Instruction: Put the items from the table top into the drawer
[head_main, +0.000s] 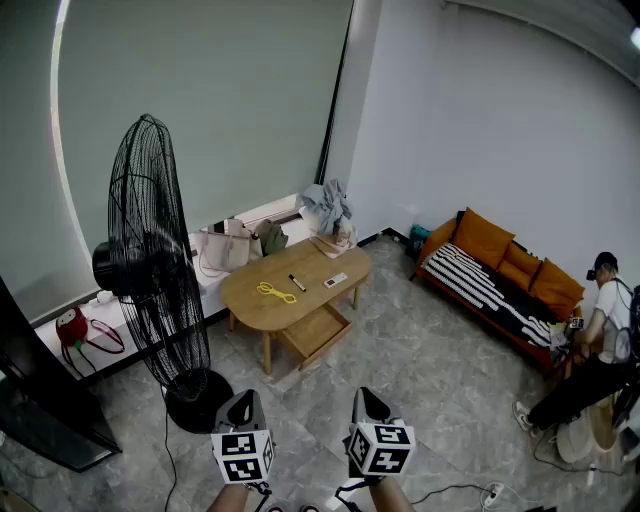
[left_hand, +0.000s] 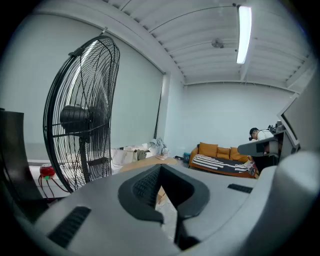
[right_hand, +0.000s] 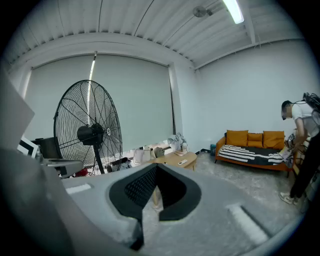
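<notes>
Only the head view shows a yellow cord (head_main: 276, 292) on the table (head_main: 320, 262).

table (head_main: 315, 265) is showing matt light wood; fan (head_main: 150, 230) grille is reading as black metal wire; sofa (head_main: 495, 262) is showing orange cloth.

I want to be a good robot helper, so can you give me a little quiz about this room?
1. True or false: the drawer under the wooden table is pulled out.
2. What colour is the cord on the table? A red, B yellow, C blue.
3. Fill in: in the head view, the big black fan stands on the table's ____ side.
Key: 1 true; 2 B; 3 left.
</notes>
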